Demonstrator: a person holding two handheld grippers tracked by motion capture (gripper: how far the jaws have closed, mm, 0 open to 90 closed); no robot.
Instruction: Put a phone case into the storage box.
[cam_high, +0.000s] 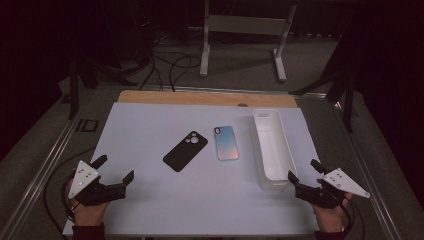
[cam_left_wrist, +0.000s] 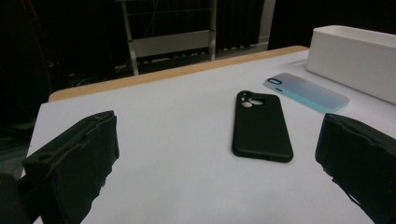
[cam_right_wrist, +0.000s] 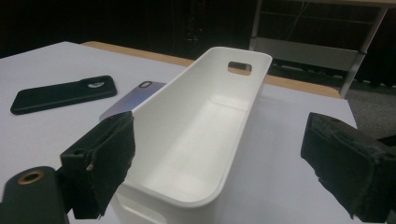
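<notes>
Two handheld grippers wait at the near edge of a white table top (cam_high: 150, 200), one at each corner, both with jaws spread wide and nothing between them. The left gripper (cam_high: 114, 169) sits at the near left, held in a person's hand (cam_high: 89, 212), its black pads open toward the middle of the table. The right gripper (cam_high: 304, 172) rests at the near right, just beside the near end of a long white bin (cam_high: 285, 145); from its own camera the open jaws frame that bin (cam_right_wrist: 243, 121), which stands empty with a handle slot in its far wall.

Farther in, at the table's centre, a black phone case (cam_high: 185, 150) lies flat at a slant, camera cutout toward the far side. Just to its right, apart from it, a pale blue-to-pink phone case (cam_high: 226, 143) lies flat between the black one and the bin, touching neither as far as the dim light lets one judge. In the left gripper view the black case (cam_left_wrist: 261, 128) lies ahead between the jaws, well clear of them.

Beyond the table's wooden far edge (cam_high: 200, 97), cables (cam_high: 170, 65) trail across the floor near a grey metal stand (cam_high: 240, 30).
</notes>
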